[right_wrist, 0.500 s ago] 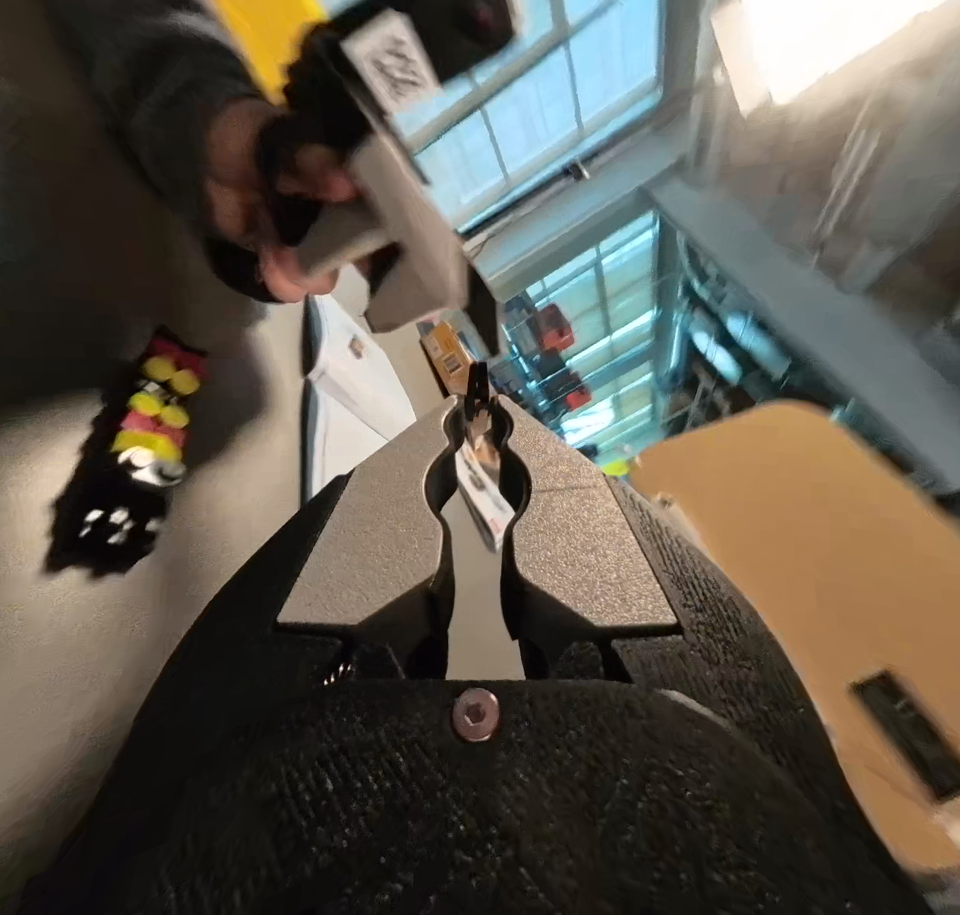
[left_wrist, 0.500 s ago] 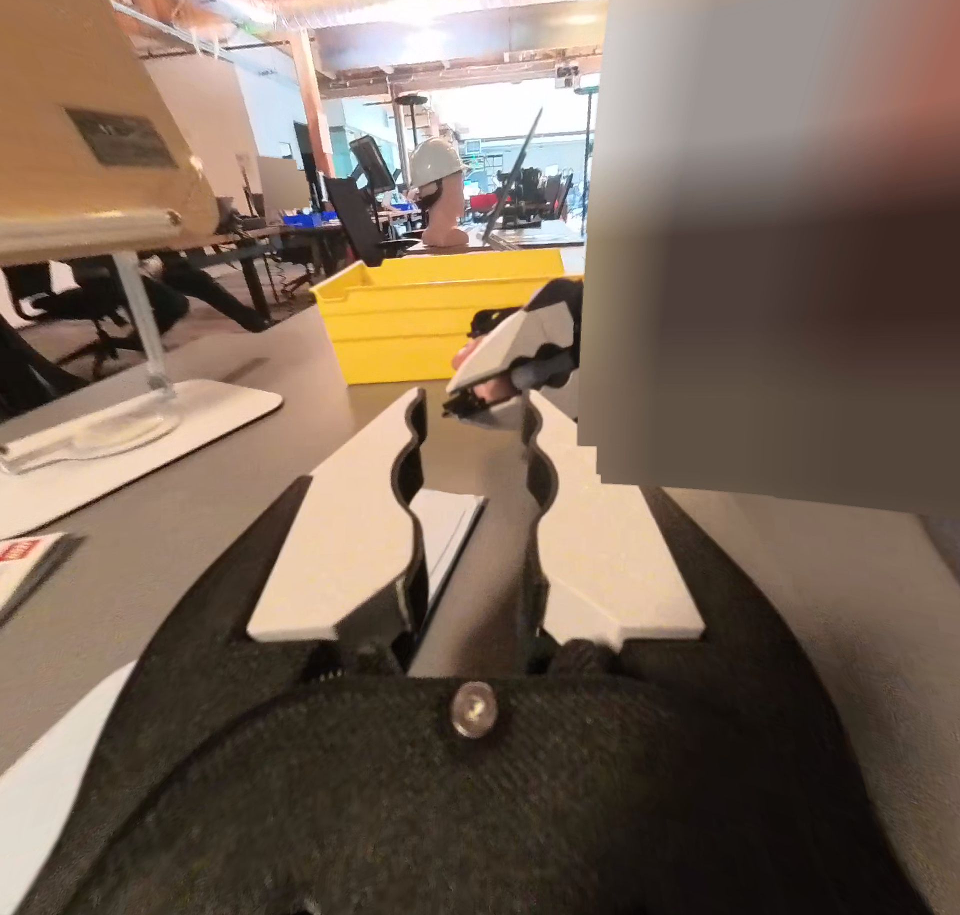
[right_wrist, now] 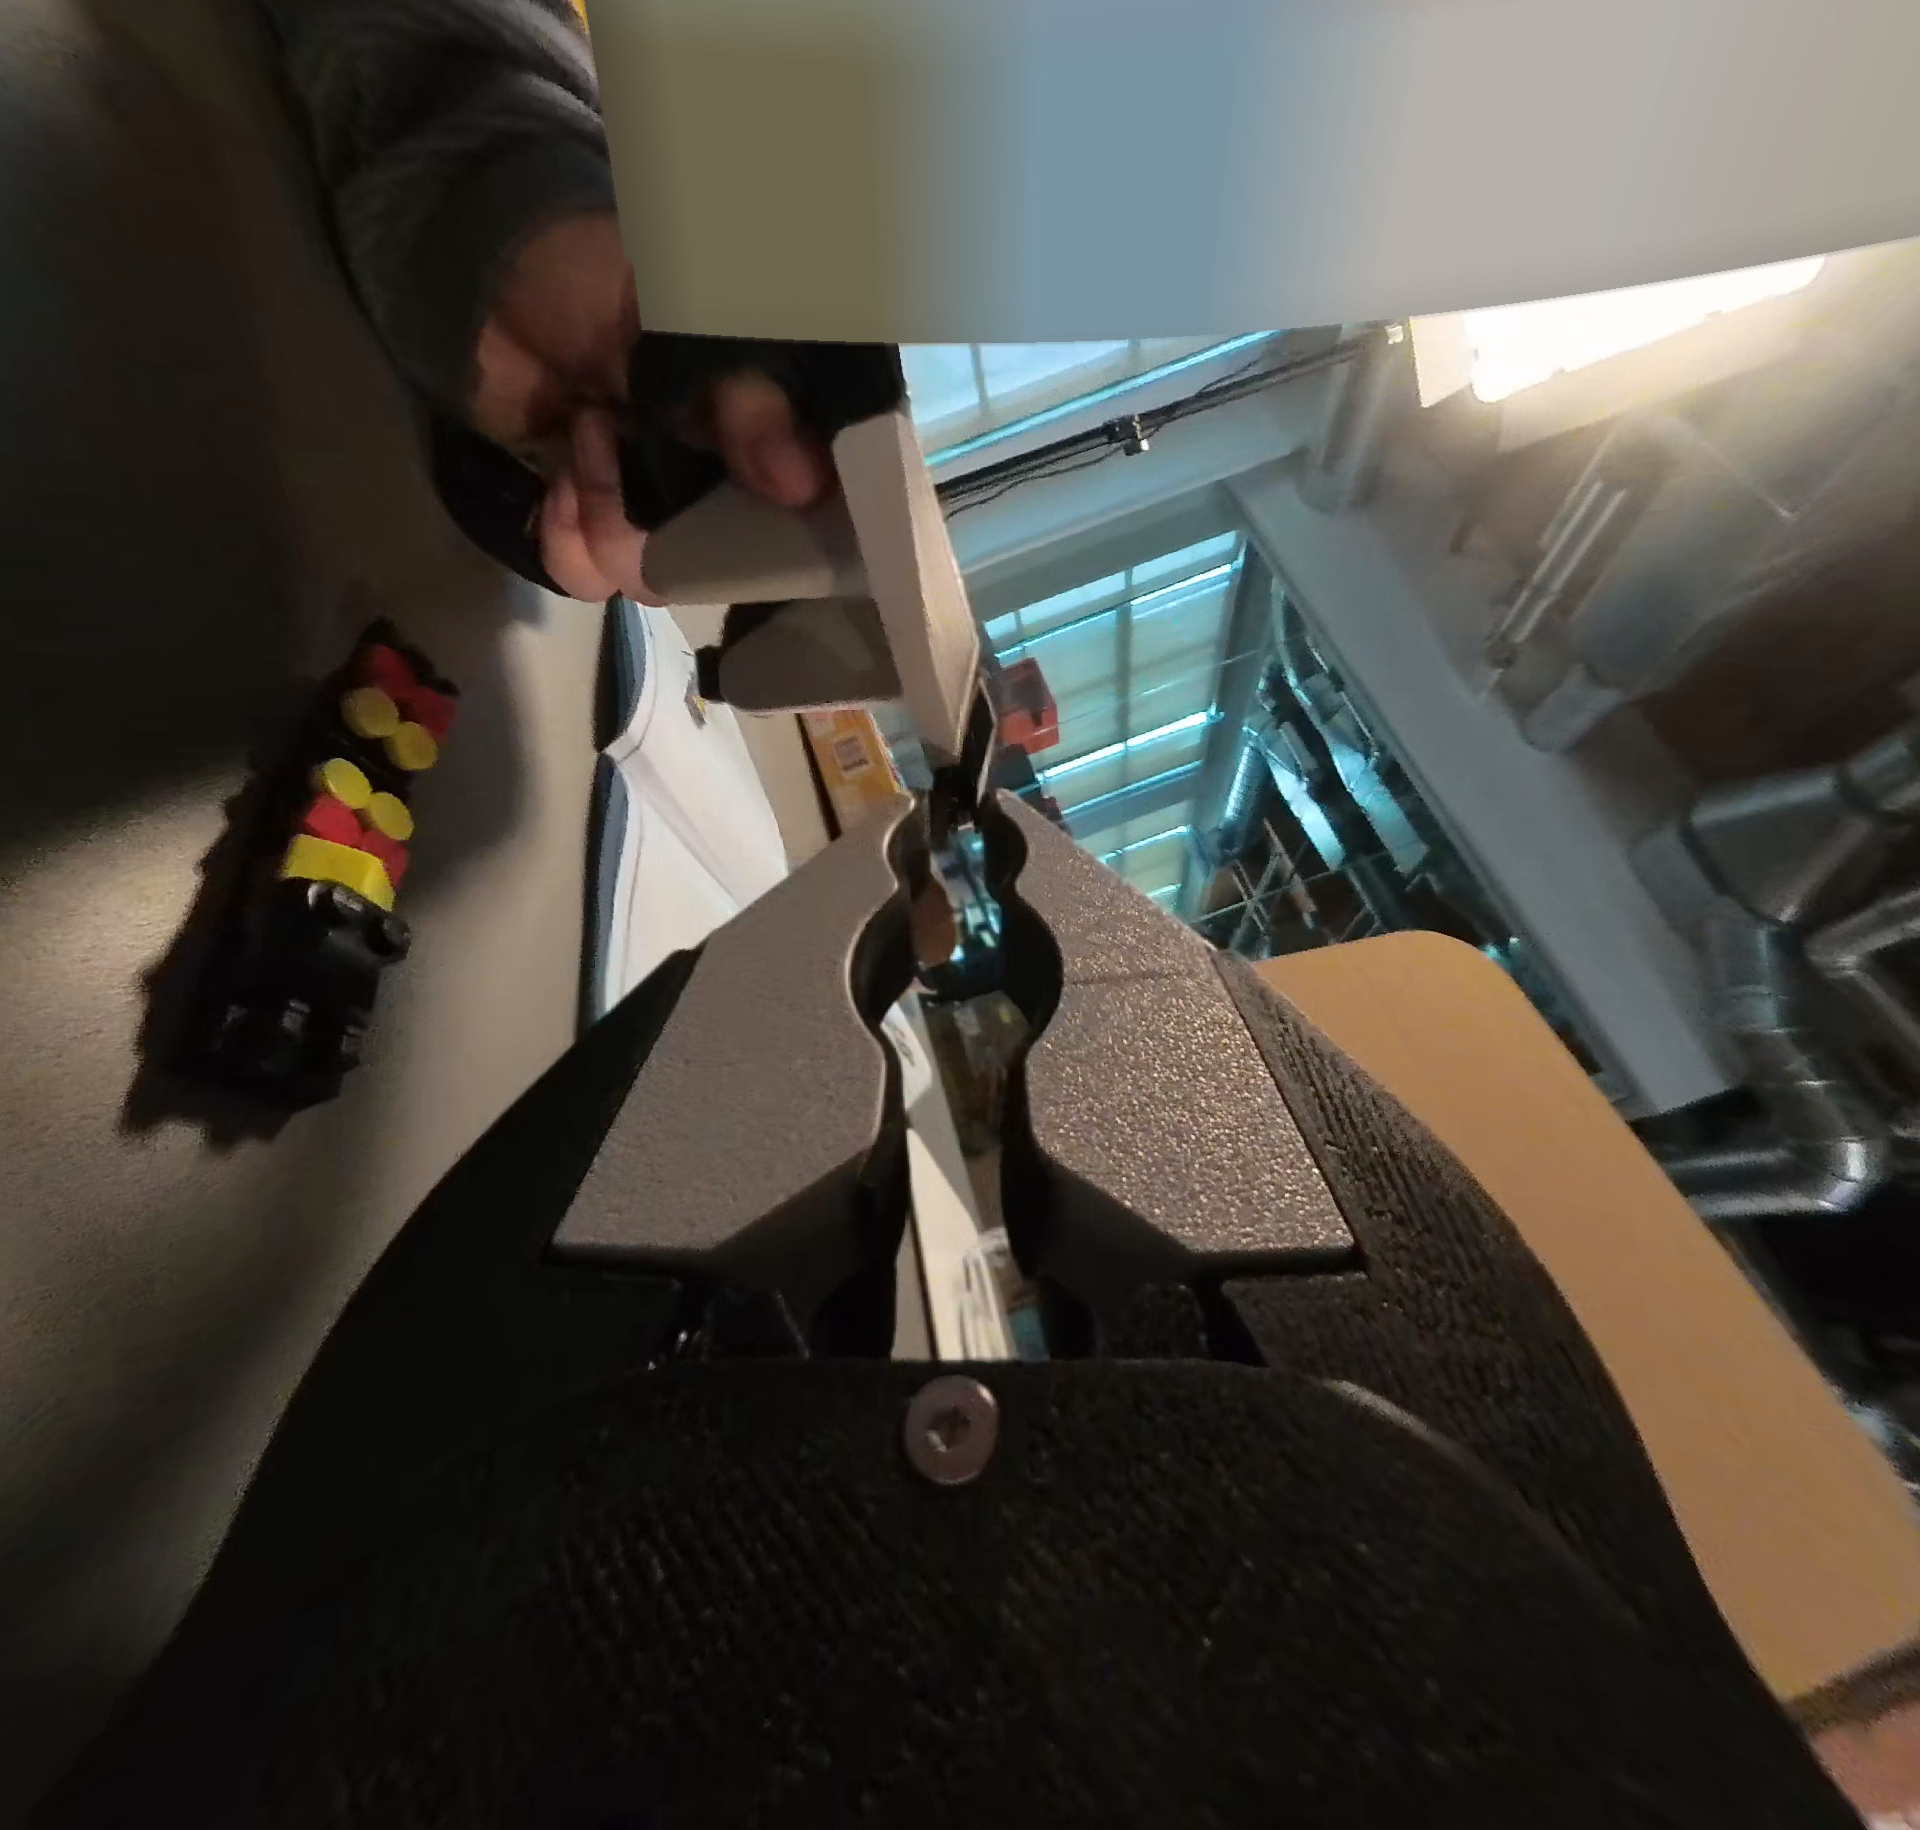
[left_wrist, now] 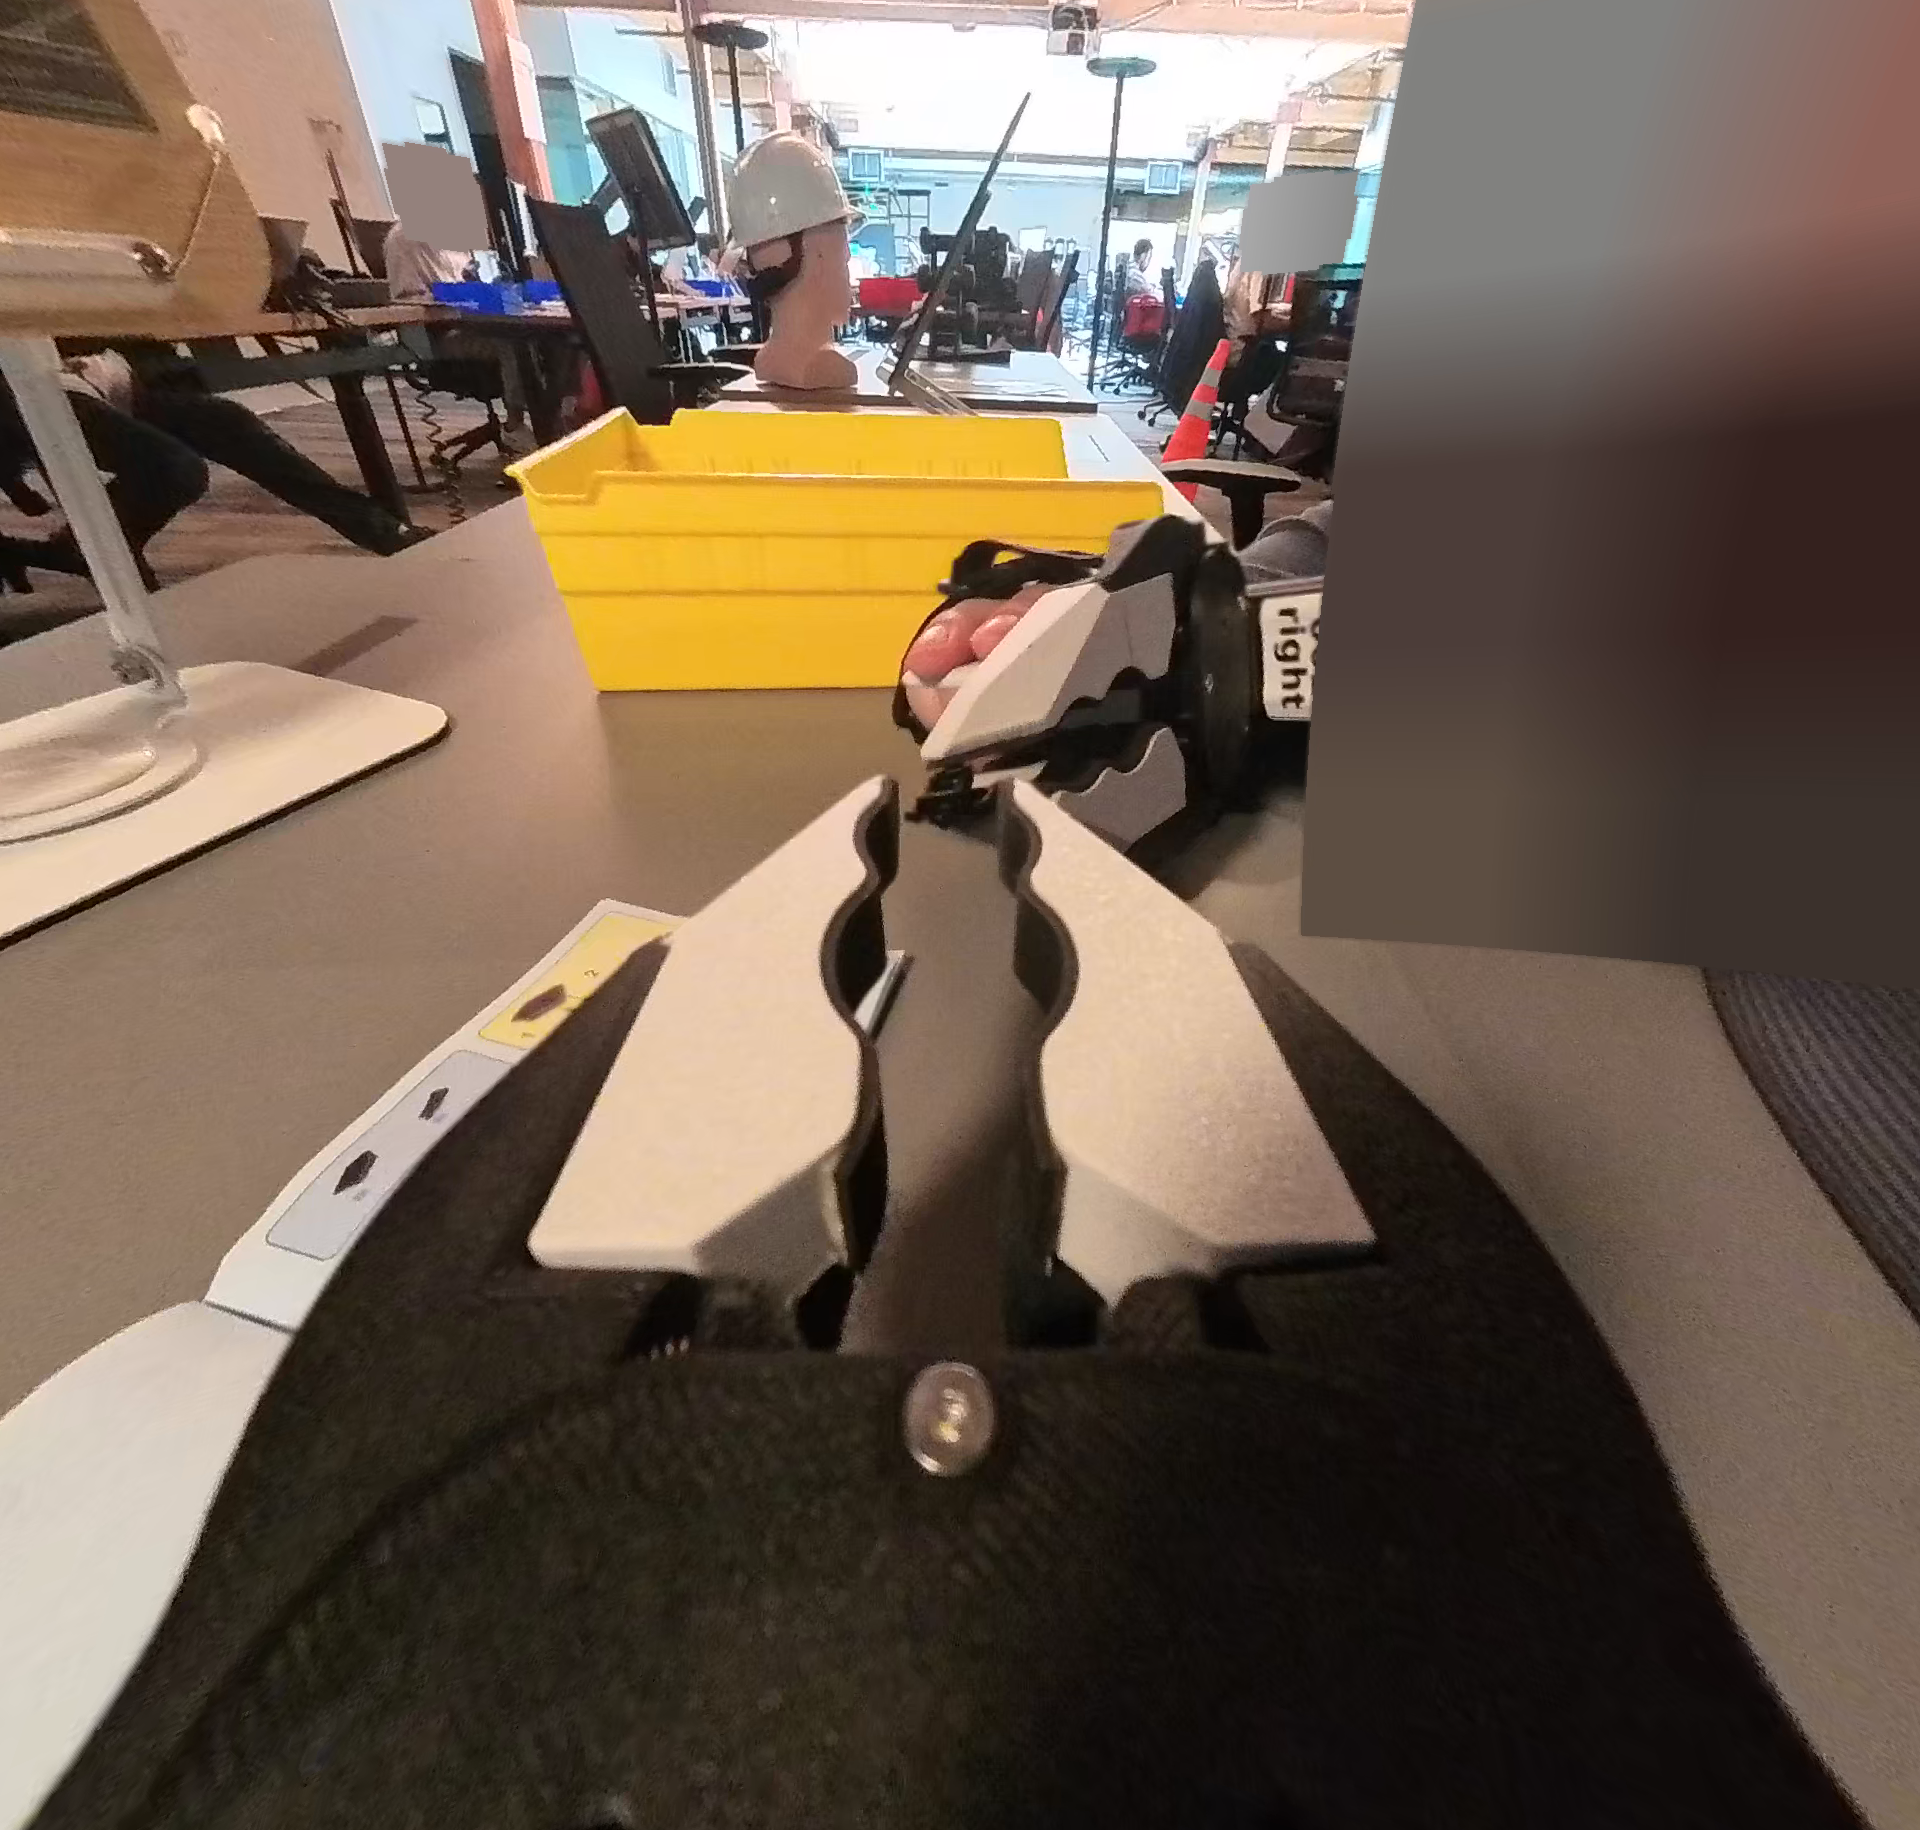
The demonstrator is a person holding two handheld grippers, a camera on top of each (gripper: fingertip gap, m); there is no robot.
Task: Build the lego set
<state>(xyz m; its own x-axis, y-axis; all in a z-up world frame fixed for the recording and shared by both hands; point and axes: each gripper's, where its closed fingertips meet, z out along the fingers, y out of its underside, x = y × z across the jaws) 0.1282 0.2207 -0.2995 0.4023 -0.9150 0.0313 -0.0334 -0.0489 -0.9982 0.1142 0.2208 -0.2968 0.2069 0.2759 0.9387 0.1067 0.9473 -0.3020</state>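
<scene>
My right gripper (right_wrist: 954, 812) is shut on a small black lego piece (right_wrist: 943, 804) and holds it in the air. In the left wrist view it (left_wrist: 961, 772) comes in from the right with the piece (left_wrist: 943, 799) at its tips. My left gripper (left_wrist: 945, 812) is open, and the piece sits just at the gap between its white fingertips. In the right wrist view the left gripper's fingers (right_wrist: 904, 575) reach down to the piece from above. A partly built black, red and yellow lego model (right_wrist: 332, 845) lies on the grey table at the left.
An instruction booklet (left_wrist: 436, 1105) lies under my left gripper. A yellow bin (left_wrist: 831, 554) stands behind the grippers. A white stand base (left_wrist: 260, 752) is at the left, with a tan board (right_wrist: 1558, 1261) on it. A person's sleeve (right_wrist: 436, 118) is above the model. The grippers are tip to tip, or close to it.
The two grippers have come closer together, so their tips now meet at the black piece. The left gripper has dropped lower over the booklet.
</scene>
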